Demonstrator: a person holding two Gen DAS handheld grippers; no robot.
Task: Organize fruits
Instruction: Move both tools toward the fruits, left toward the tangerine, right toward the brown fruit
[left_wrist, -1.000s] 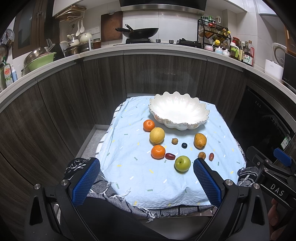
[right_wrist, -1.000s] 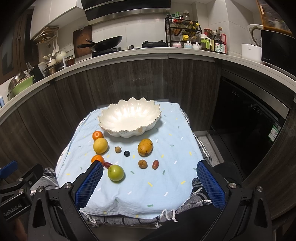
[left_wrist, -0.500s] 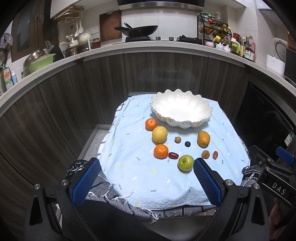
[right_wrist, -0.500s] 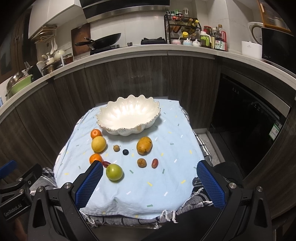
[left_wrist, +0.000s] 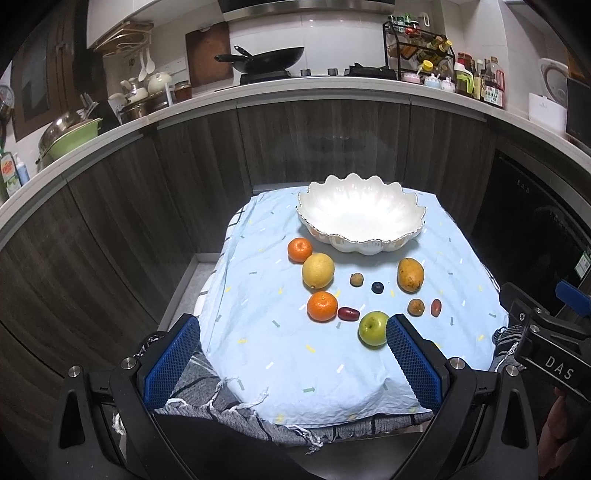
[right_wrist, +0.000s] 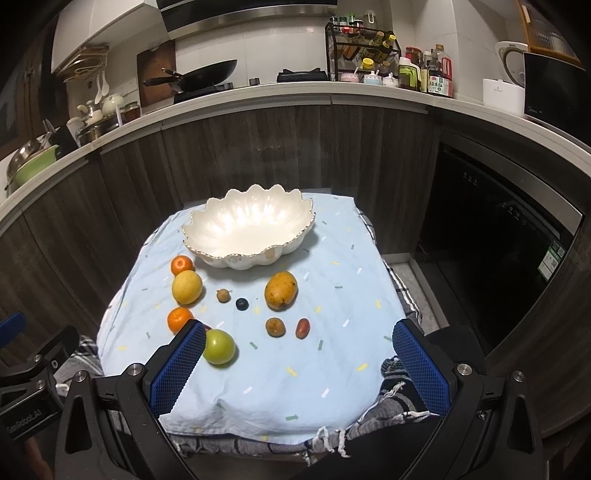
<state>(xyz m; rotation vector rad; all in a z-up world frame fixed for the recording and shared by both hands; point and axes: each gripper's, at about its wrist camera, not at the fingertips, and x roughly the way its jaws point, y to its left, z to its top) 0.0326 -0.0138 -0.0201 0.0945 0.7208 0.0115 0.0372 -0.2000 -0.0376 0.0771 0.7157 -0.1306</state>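
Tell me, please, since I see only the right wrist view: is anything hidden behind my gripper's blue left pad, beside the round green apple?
Observer: Yes, a small dark red oval date lies between the nearer orange tangerine and the round green apple.
Operator: Thank you. Are the left gripper's jaws open?
Observer: Yes, the left gripper has its jaws wide apart and holds nothing.

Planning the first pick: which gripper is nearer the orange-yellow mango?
Right. The right gripper faces the orange-yellow mango nearly head-on; the left gripper sits off to the mango's left, beyond the round green apple.
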